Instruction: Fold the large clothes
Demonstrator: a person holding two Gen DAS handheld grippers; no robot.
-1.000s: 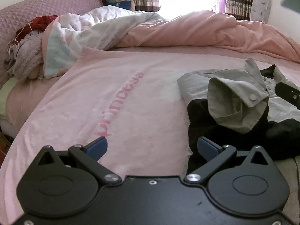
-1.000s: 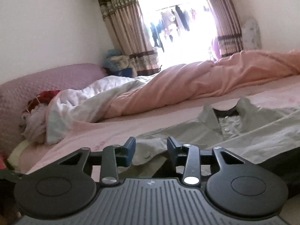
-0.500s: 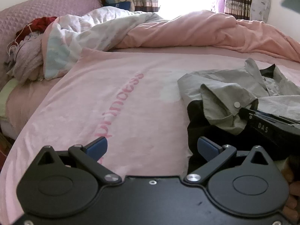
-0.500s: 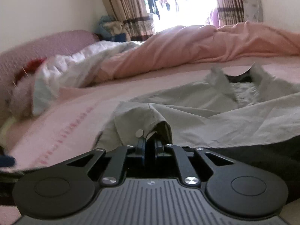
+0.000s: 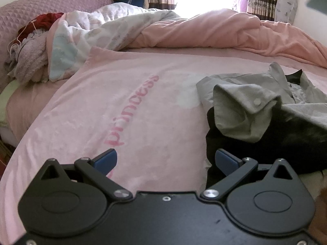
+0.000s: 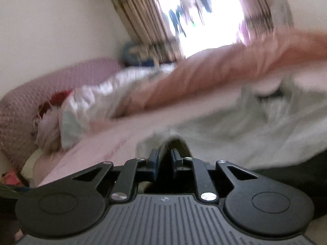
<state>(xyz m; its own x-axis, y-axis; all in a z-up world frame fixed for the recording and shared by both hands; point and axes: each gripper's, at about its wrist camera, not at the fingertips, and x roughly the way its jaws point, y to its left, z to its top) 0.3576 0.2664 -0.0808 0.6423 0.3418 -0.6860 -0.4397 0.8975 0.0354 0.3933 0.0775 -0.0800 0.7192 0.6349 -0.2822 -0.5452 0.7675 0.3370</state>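
On the pink "Princess" blanket (image 5: 126,110) the grey shirt (image 5: 241,94) is lying crumpled, to the right of the printed word and nearer the camera than the bunched pink duvet (image 5: 214,32); a dark garment (image 5: 265,143) is lying partly under the shirt, on the side away from the word; the shirt's collar is standing up on the far side, toward the duvet, and a buttoned cuff (image 5: 257,102) is sitting folded over on top of the heap.

The left gripper (image 5: 165,161) is hovering low over the blanket just right of the word, its blue pads spread wide and holding nothing; the dark garment's edge is lying beside its right pad.

The right gripper (image 6: 163,159) is seen through heavy motion blur; its jaws are standing narrow with a fold of the grey cloth rising between them, so it appears to be pinching the sleeve end, though the blur is leaving the contact less than certain.

The shirt is looking light, thin and limp; it is likely to sag and drape from any single pinch and to slide easily over the plush blanket; nothing about it is fragile except perhaps the buttons. Seams, the cuff and the shoulder line are probably the firmest places to take hold; a second grip by the free gripper near the shoulder, on the word's side of the shirt, would be keeping the panel flat while the sleeve is being laid across.
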